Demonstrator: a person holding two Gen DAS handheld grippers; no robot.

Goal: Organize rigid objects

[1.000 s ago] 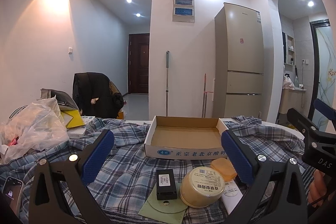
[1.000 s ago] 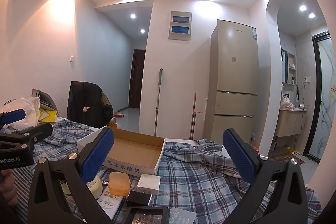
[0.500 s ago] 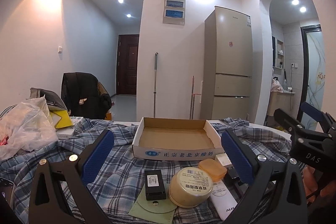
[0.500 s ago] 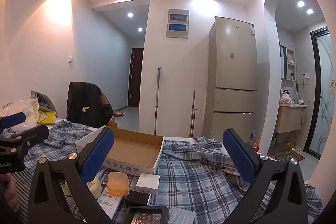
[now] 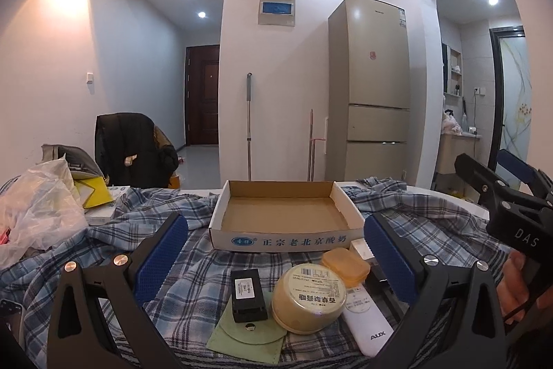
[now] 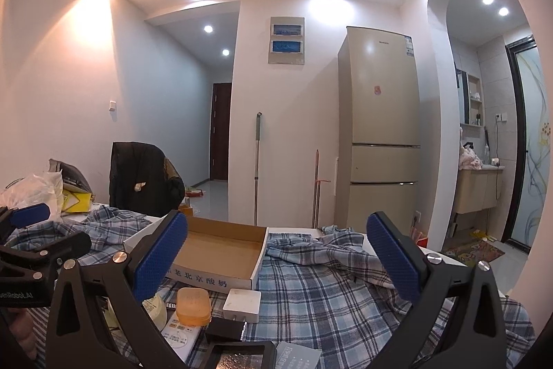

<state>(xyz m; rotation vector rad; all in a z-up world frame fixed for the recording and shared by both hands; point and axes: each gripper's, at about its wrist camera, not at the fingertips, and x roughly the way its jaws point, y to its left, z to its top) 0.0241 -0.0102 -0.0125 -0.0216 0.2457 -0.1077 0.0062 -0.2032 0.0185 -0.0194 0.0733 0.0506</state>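
Left gripper [image 5: 274, 251]: jaws spread wide, nothing between them, hovering low in frame above the clutter; likely framing a first pick. Right gripper [image 6: 276, 256]: jaws likewise spread and empty. Lower centre of the left wrist view, on the plaid cloth [image 5: 193, 279]: black rectangular battery pack [image 5: 248, 299] lying partly on a green pouch [image 5: 247, 339], round cream tub [image 5: 308, 297] touching a white AUX remote [image 5: 368, 322], orange soap case [image 5: 345, 266] just behind the tub. Cardboard tray [image 5: 286, 239] sits mid-frame beyond them, open side up, holding nothing: presumably the destination. In the right wrist view a white charger block [image 6: 242, 305] lies just in front of the tray.
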